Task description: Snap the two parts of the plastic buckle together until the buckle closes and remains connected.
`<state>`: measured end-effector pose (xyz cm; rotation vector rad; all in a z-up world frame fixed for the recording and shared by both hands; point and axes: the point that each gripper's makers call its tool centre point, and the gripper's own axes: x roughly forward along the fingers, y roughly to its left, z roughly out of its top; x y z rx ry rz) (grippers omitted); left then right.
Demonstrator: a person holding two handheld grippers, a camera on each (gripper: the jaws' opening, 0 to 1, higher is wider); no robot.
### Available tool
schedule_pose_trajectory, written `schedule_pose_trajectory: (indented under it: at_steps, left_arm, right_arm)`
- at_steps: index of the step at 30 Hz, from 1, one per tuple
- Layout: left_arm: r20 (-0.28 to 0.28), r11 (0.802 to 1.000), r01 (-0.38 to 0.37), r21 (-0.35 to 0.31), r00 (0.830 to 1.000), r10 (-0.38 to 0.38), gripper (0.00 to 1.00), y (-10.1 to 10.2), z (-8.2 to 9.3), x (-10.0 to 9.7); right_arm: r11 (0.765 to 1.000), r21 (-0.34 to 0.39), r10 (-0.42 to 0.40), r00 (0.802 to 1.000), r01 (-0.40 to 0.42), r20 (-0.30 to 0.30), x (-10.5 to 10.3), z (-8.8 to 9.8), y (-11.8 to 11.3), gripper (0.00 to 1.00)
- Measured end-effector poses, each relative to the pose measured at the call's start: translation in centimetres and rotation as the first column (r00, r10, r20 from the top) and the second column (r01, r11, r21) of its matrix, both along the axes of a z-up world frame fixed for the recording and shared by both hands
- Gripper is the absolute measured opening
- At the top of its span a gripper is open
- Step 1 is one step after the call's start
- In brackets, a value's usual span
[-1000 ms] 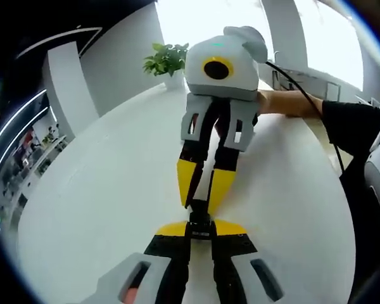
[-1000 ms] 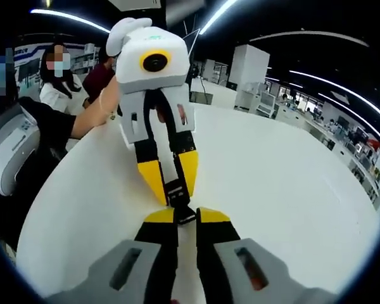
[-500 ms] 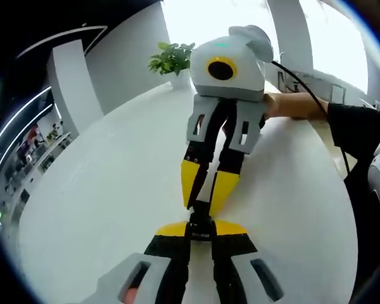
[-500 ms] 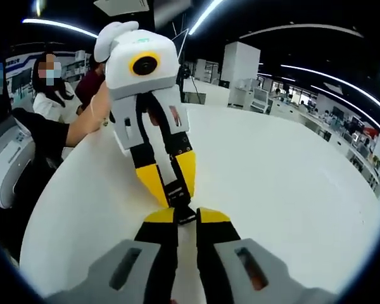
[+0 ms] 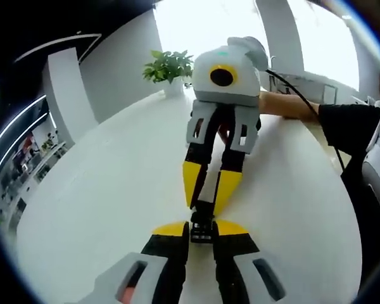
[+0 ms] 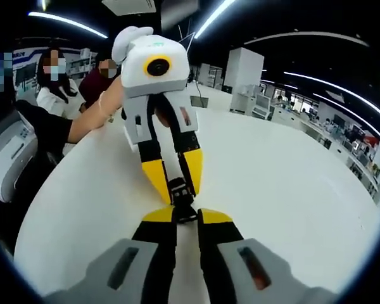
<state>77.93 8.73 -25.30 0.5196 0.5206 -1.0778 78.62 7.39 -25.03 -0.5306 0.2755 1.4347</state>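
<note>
The plastic buckle (image 5: 202, 226) is sitting between our 2 tools above the white counter (image 5: 101, 190). We are pinching one half in the left hand-held gripper (image 5: 202, 229) and the other half in the right hand-held gripper (image 6: 184, 214), nose to nose, so they line up for pressing together. We are counting 1 buckle and 2 halves.

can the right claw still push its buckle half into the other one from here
Probably yes: the right claw and left claw meet tip to tip on the black buckle above the white table, with nothing between them.
</note>
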Motion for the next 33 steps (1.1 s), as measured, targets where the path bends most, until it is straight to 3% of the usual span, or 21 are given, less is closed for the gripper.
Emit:
schedule_pose_trajectory:
  at_steps: [7,12,27,33]
  left_arm:
    - [-0.011,1.0,0.005,0.008,1.0,-0.005,0.17,0.4,-0.1,-0.5]
    - [-0.035,1.0,0.006,-0.003,0.999,-0.006,0.17,0.6,-0.2,-0.7]
    - [-0.114,0.998,-0.036,-0.046,0.993,0.03,0.16,1.1,-0.4,-0.8]
    - [-0.144,0.996,-0.057,-0.064,0.988,0.047,0.15,1.1,-0.5,-0.7]
  right_arm:
    - [1.0,0.009,0.016,1.0,-0.016,-0.018,0.1,0.4,-0.4,0.13]
    - [0.999,0.034,0.022,0.995,-0.018,-0.095,0.0,0.4,-0.7,0.13]
    - [0.999,0.043,0.029,0.997,-0.026,-0.07,0.7,0.0,-0.3,0.17]
    - [0.996,0.073,0.06,0.993,-0.052,-0.101,0.3,0.0,0.2,0.14]
